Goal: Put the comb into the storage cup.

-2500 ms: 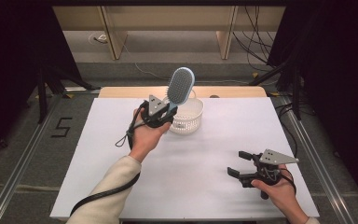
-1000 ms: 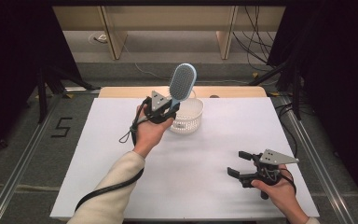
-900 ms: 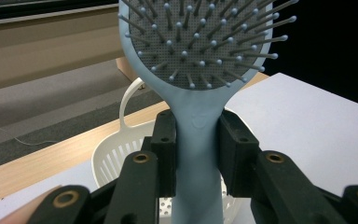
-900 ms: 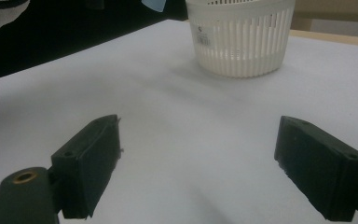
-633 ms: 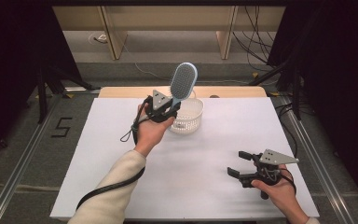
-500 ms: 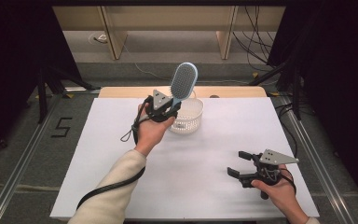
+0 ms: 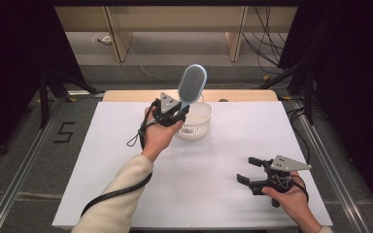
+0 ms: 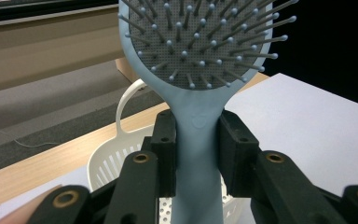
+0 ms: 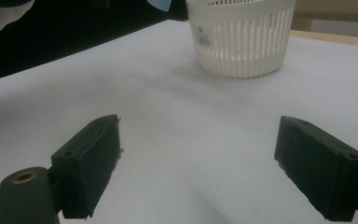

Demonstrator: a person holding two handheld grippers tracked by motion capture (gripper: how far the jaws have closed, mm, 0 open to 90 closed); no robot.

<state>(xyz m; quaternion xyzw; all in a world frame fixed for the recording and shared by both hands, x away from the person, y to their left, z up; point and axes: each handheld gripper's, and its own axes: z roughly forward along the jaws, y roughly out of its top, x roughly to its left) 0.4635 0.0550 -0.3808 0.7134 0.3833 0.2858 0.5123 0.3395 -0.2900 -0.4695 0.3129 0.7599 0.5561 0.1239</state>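
High view, nearest the person: the right gripper (image 7: 252,171) is held low over the white tabletop (image 7: 223,160) with jaws apart and nothing between them. Farther off, the left gripper (image 7: 176,114) is clamped on the handle of the blue hairbrush (image 7: 192,85), which is raised upright above the near rim of the white basket (image 7: 196,121). Risk is judged as follows: the heavy head stands well above the grip, so it could pivot, slip, or strike the rim and tip the light basket.

Even overhead light brightens the white table (image 7: 223,160) against dark surroundings; shadows stay soft; close-up views slightly blurred.
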